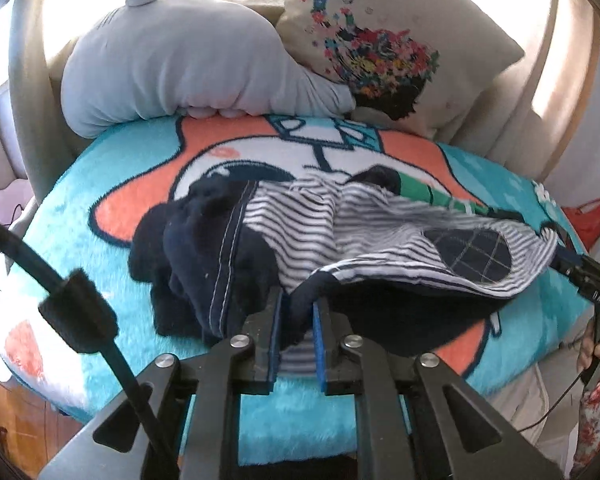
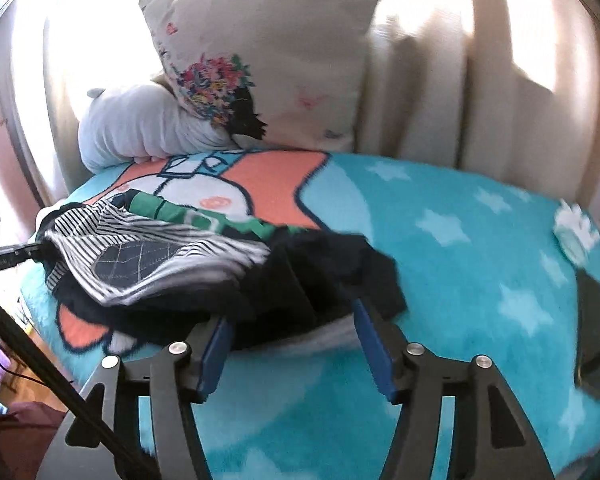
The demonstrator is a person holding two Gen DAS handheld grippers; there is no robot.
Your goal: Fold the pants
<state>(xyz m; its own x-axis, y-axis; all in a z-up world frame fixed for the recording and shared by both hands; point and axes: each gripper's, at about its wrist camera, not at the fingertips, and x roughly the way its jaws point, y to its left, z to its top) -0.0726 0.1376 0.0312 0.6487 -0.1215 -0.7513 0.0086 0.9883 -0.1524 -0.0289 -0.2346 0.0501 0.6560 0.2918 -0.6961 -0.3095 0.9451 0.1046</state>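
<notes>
The pants (image 1: 228,256) are dark navy with a striped lining and a stitched knee patch (image 1: 470,254), lying crumpled on a turquoise blanket (image 1: 100,184). My left gripper (image 1: 297,312) is shut on a navy edge of the pants near me. In the right wrist view the pants (image 2: 172,264) lie left of centre. My right gripper (image 2: 290,314) is open, with its blue pads on either side of a navy fold; the cloth lies loose between them. The right gripper also shows at the right edge of the left wrist view (image 1: 580,268), beside the pants.
A grey plush pillow (image 1: 172,64) and a flower-print cushion (image 1: 400,40) stand at the back of the bed. A green garment (image 2: 204,216) lies under the pants. A dark flat object (image 2: 592,328) lies on the blanket at right. Curtains hang behind.
</notes>
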